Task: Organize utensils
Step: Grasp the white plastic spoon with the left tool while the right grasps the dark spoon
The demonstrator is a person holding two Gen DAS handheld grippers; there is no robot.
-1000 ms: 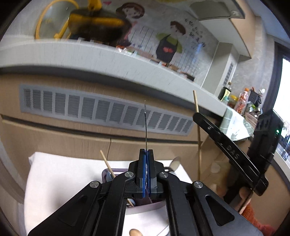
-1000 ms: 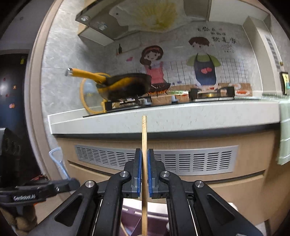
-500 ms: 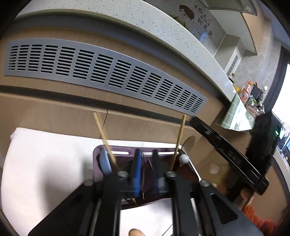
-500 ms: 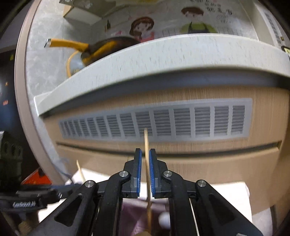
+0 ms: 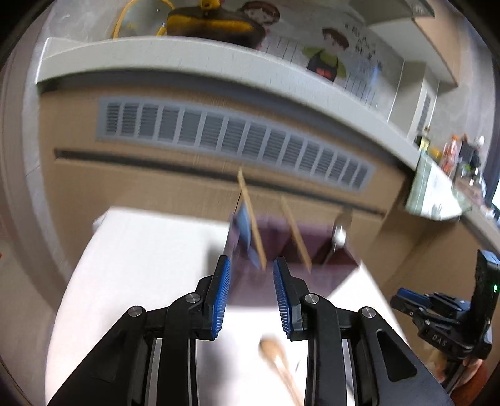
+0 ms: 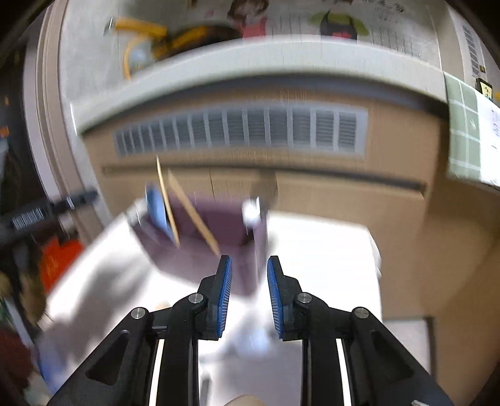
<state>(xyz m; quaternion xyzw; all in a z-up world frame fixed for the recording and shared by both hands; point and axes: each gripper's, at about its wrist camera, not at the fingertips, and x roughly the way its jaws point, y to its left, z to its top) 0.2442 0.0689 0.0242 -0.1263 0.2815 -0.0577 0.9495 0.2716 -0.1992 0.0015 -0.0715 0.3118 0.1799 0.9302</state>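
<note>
Both sets of tongs have let go since a second ago: then the left one pinched a thin metal utensil and the right one a wooden chopstick, and now each has just been opening its jaws and holds nothing. The left tongs stand partly open above the white worktop, blue pads apart, with only blurred background between them. The right tongs are likewise partly open and empty.

Nearest the left camera, a wooden utensil end lies on the worktop just below the pads; blur hides what kind it is. Beyond the pads stands the purple utensil holder, with two wooden chopsticks leaning up out of it, a blue utensil beside the left one and a spoon toward its right side. The right wrist view shows the same holder, chopsticks and blue piece, all smeared.

At the left view's right edge the other tool's black body carries the letters "DAS", and a green light. Behind the holder runs a wooden cabinet front with a grey vent grille, then a pale stone counter with a dark pan. The wall mural's writing is too blurred to read.
</note>
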